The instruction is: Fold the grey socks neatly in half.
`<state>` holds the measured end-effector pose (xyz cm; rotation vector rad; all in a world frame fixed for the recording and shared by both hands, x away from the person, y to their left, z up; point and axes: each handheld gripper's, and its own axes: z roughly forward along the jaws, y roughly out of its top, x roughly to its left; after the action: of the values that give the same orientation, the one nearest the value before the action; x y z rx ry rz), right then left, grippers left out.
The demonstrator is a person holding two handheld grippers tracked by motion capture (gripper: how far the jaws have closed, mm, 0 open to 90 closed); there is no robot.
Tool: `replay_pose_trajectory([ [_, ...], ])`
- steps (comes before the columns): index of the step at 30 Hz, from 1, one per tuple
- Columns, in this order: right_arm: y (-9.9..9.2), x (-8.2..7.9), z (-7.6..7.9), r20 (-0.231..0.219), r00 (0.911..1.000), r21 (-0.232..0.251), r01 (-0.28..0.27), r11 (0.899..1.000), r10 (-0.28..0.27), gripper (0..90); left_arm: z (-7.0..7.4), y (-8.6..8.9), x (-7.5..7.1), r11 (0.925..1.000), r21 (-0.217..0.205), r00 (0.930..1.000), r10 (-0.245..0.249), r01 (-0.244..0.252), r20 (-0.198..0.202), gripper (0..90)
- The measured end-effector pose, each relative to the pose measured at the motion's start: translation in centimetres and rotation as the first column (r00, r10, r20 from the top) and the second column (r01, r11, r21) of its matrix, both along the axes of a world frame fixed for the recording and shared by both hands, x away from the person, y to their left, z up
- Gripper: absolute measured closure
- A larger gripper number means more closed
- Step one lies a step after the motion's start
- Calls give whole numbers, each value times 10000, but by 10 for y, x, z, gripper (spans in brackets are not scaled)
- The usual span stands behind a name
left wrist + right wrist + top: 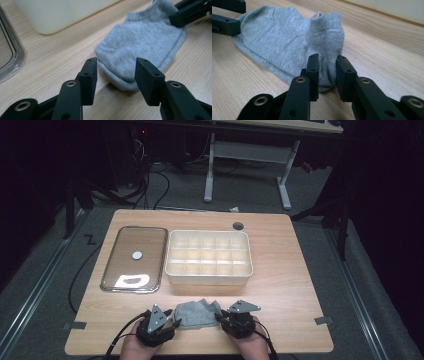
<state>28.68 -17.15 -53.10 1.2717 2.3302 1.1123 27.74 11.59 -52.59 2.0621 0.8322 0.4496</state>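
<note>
Sock (198, 314), grey and short, lies flat on the near edge of your light wooden table (280, 270), just in front of the cream divided box (208, 257) and between your two grippers. Your left gripper (173, 323) sits at the sock's left end with its jaws spread wide; in the left gripper view the sock's (140, 47) rounded end lies in the gap between them and neither pad presses the cloth. Your right gripper (220, 317) is at the sock's right end, and in the right gripper view its jaws stand close together with a raised fold of the sock (287, 42) pinched between them. Your left hand (135, 347) and right hand (252, 345) come in over the table's near edge.

Left of the box lies a clear tray-like lid (134, 259) with a small round white spot in its middle and a bright glare patch at its near end. A dark round grommet (238, 226) sits near the table's far edge. Grey carpet (320, 210) surrounds the table, black cables (155, 190) trail across it at the far left, and the white legs of another desk (247, 165) stand beyond in a dim room.
</note>
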Motion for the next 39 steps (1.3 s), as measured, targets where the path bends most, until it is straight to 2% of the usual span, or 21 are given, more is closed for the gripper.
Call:
replay_pose_trajectory([
  [4,0,1,0,-37,10000,38,-62,10000,62,775,14,-6,3,9951,-982,10000,-87,83,-40,556],
  [6,0,1,0,-30,10000,44,-87,10000,87,776,17,-11,4,9948,-1004,9998,-189,181,-74,584],
  [7,0,1,0,-48,9999,64,-91,9999,91,777,19,-18,5,9957,-889,9996,-258,251,-69,626],
  [8,0,1,0,-52,9999,66,-105,9999,105,777,21,-32,9,9977,-632,9996,-264,258,-79,724],
  [9,0,1,0,-48,9999,73,-110,9999,110,777,21,-32,9,9977,-632,9996,-264,258,-79,754],
  [11,-1,1,-1,-23,9999,124,-115,9999,115,777,21,-52,16,9995,-278,9991,-170,160,-394,808],
  [14,-1,1,-1,-25,9999,138,-117,9998,117,778,16,-68,23,9999,87,9987,87,-83,-496,825],
  [17,-1,1,-1,-18,9999,146,-134,9998,134,777,13,-74,27,9994,267,9983,223,-209,-544,835],
  [18,-1,1,-1,-67,9999,176,-105,9998,106,778,9,-77,29,9981,544,9977,316,-283,-605,838],
  [19,-1,1,-1,-72,9999,182,-100,9998,101,777,9,-77,29,9981,544,9977,316,-283,-605,839],
  [20,-1,1,-1,-73,9999,181,-97,9998,99,777,0,-79,32,9964,771,9950,413,-343,-911,840],
  [22,-1,1,-1,-35,9999,197,-105,9998,106,778,-3,-78,31,9974,613,9961,435,-388,-767,839],
  [27,-4,2,0,-46,9999,339,-100,9994,101,799,-5,-79,28,9972,583,9966,511,-473,-651,839],
  [29,-9,2,3,-164,9999,686,-19,9976,30,813,-5,-81,27,9971,606,9972,505,-471,-557,839],
  [35,-18,1,7,-127,9999,1154,45,9933,-31,821,-6,-89,26,9969,704,9986,370,-342,-380,838],
  [36,-22,0,11,-64,10000,1433,56,9897,-47,823,-6,-94,26,9964,782,9991,349,-328,-255,838],
  [37,-22,0,11,-64,10000,1433,56,9897,-47,823,-6,-94,26,9964,782,9991,349,-328,-255,838],
  [38,-26,-1,15,-4,10000,1746,81,9846,-81,826,-6,-100,27,9952,930,9995,311,-300,-99,838],
  [39,-27,-2,17,110,9999,1850,62,9827,-83,827,-6,-103,27,9947,993,9996,289,-281,-57,838],
])
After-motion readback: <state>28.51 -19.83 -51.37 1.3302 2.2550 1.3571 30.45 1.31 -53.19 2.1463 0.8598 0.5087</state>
